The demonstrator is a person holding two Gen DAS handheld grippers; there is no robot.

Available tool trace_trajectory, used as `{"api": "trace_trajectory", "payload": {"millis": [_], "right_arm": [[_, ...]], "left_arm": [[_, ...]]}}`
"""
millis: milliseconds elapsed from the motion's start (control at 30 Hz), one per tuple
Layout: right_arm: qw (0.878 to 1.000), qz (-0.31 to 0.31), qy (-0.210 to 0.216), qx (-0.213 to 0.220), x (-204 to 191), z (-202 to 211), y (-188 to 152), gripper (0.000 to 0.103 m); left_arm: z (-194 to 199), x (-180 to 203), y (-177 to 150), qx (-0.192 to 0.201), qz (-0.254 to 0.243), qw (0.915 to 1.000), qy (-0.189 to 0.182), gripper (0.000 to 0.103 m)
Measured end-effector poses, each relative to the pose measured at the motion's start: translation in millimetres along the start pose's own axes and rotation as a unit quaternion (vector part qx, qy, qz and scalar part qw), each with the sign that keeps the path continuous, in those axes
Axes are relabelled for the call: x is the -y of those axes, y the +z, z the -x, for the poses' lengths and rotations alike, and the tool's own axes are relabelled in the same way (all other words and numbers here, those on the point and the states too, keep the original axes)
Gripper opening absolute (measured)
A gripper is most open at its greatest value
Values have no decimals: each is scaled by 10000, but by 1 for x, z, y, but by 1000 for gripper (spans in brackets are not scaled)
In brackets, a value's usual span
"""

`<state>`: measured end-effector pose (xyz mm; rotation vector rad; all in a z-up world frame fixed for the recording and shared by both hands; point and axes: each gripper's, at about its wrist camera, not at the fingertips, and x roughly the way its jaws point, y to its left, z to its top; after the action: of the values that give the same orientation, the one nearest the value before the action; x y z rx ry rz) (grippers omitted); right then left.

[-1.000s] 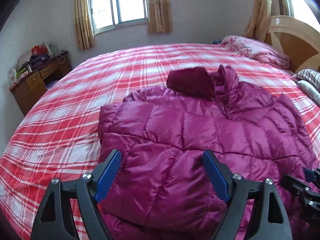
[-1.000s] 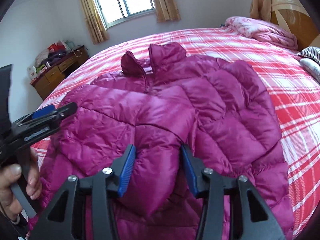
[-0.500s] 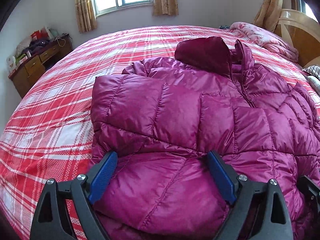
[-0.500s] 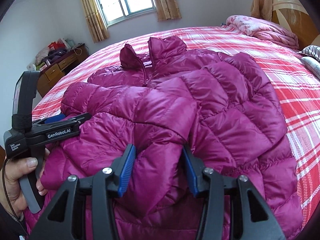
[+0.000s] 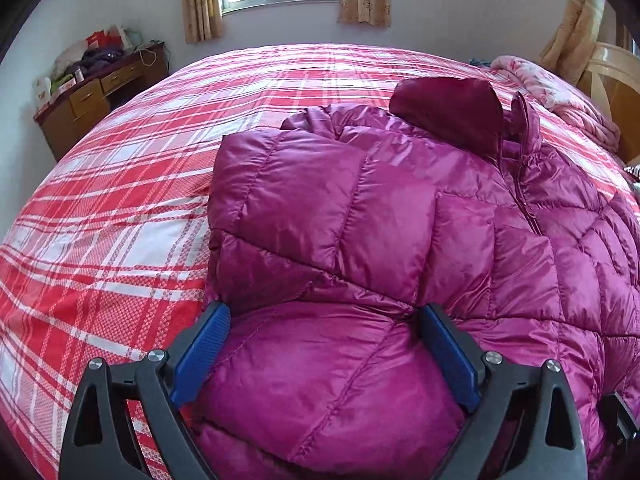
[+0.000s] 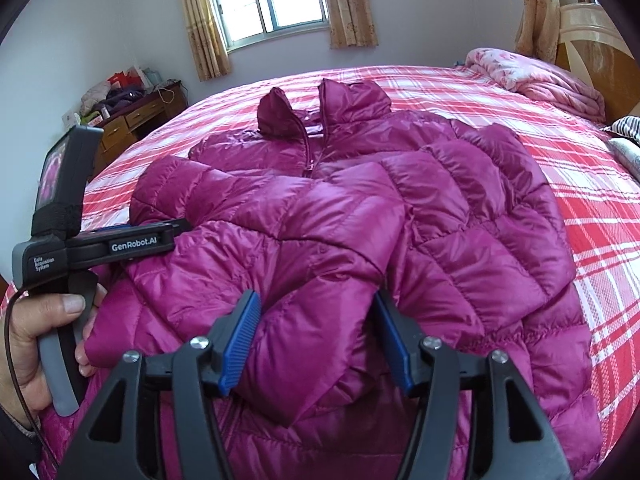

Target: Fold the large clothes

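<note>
The magenta puffer jacket [image 6: 400, 216] lies front-up on the plaid bed [image 6: 600, 248], long axis running from its collar near the window to its hem by both tongs, the left gripper [image 5: 324, 344] and right gripper [image 6: 316, 332] each just opening, released, straddling puffy fabric

A magenta quilted puffer jacket [image 6: 460, 216] lies front-up on the bed, filling the centre and lower part of both frames. Its zip is closed up to the collar [image 6: 344, 100], which stands open at the upper middle of the right wrist view. One sleeve [image 5: 320, 208] is folded across the chest, seen centre-left in the left wrist view. The hem at the bottom edge is mostly hidden, probably bunched.
</note>
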<state>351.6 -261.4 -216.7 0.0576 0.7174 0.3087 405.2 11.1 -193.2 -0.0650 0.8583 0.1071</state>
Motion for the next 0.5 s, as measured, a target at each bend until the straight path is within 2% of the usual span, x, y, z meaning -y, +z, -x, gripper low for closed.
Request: {"api": "trace_trajectory", "payload": {"millis": [67,200,333,367,500], "right_arm": [[9996,-215,74,186,7,11,0,62],[9957,-610,-150,675,20,43,5,62],[9955,-378,-139,859,14,55,24,61],[9961,-255,-102,833,10,51,29,59],[9985,145,-30,522,-4,23,39,32]], "left_arm": [[1,-3,-1,13,59,10000,10,96],[15,-18,-1,180,309,9992,-177,96],[51,-53,-1,769,795,9934,-304,96],[56,-59,1,831,888,9921,-301,96],[70,-61,14,959,1028,9881,-621,96]]}}
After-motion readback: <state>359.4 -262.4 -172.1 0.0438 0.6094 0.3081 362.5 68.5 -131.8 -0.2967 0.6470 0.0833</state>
